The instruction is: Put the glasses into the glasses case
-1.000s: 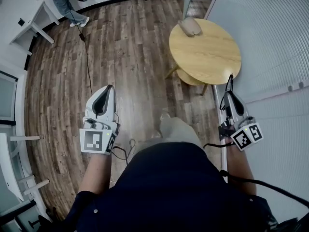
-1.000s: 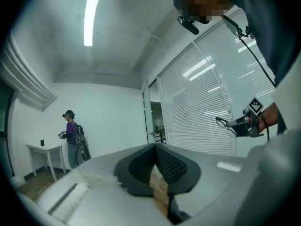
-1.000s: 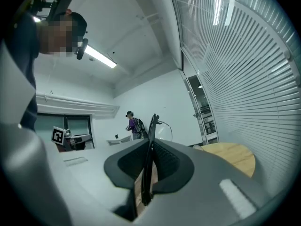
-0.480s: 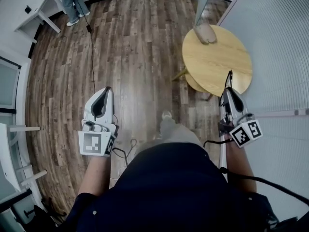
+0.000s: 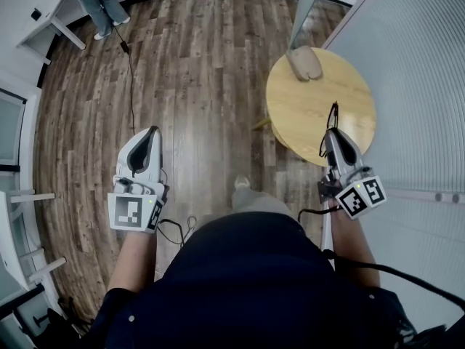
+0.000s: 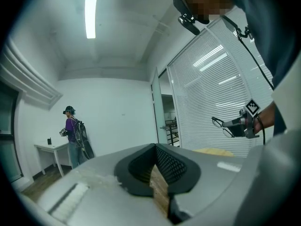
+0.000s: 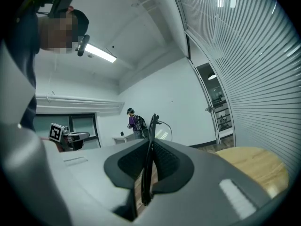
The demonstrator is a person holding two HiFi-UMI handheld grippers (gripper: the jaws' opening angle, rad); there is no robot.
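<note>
**Right gripper** [image 5: 331, 131]: over the near edge of the round table [image 5: 320, 97], clamped on the black glasses [image 5: 331, 115]. **Glasses case** [image 5: 305, 62]: lying at the table's far edge. **Left gripper** [image 5: 150, 132]: jaws together with nothing between them, well left of the table, above the wooden floor [image 5: 196, 71].

Bright, even indoor light fills all three views. A ceiling strip light [image 6: 90, 11] burns out white at the upper left of the left gripper view, and another strip [image 7: 101, 53] glares at the left of the right gripper view. Both gripper views bulge heavily, with black corners. Up close, the left gripper [image 6: 157, 173] and right gripper [image 7: 143, 173] look soft, and the glasses [image 7: 151, 131] show as a dark blurred line. In the head view, shadows on the floor [image 5: 196, 71] are faint.
</note>
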